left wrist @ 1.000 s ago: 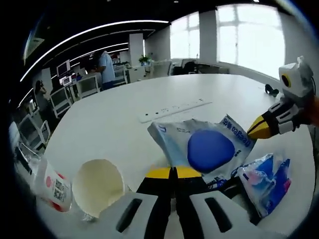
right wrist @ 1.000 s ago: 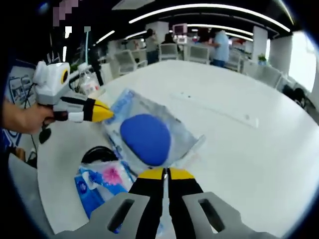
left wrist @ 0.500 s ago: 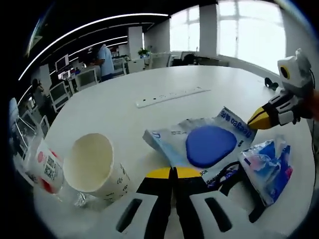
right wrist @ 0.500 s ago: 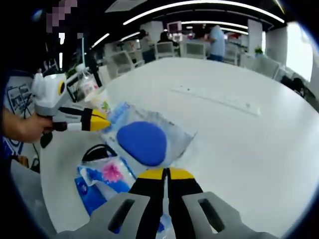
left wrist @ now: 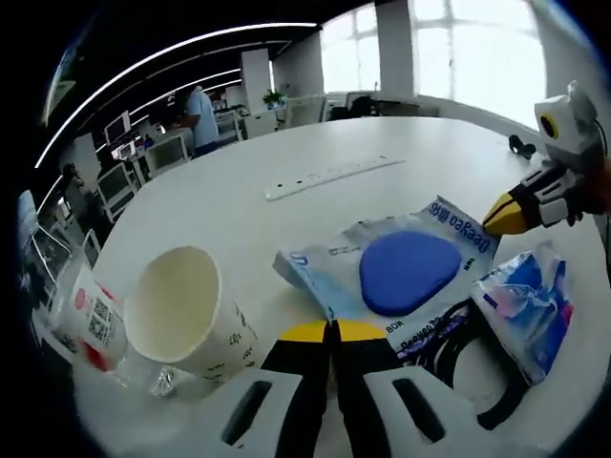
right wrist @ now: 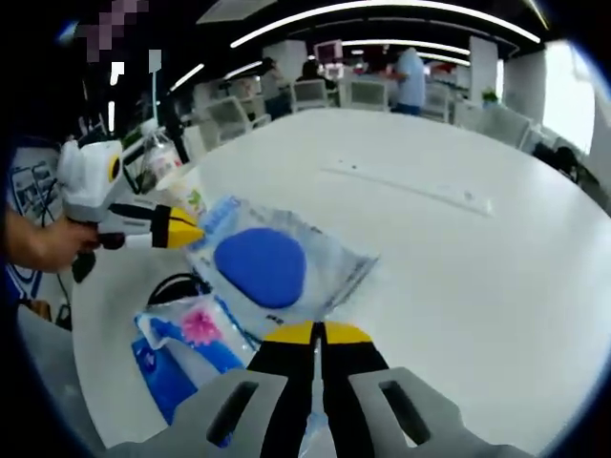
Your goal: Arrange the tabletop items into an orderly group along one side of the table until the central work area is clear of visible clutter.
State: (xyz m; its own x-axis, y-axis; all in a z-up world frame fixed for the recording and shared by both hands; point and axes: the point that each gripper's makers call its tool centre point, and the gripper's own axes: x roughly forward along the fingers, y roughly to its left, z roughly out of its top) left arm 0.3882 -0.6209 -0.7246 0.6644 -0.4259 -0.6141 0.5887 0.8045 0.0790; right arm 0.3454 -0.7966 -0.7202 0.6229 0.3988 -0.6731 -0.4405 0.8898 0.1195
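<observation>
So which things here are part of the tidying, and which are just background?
Task items: paper cup, clear packet with blue pad, blue floral pack, black cord, small bottle.
Background: power strip, office chairs, person.

open-plan office, seen from a large meeting table

upper left of the left gripper view: rows of desks and chairs (left wrist: 172,153), a standing person (left wrist: 200,114), ceiling light strips (left wrist: 181,48); upper right, tall windows (left wrist: 458,48); a power strip (left wrist: 329,176) lies on the white table (left wrist: 220,219).
</observation>
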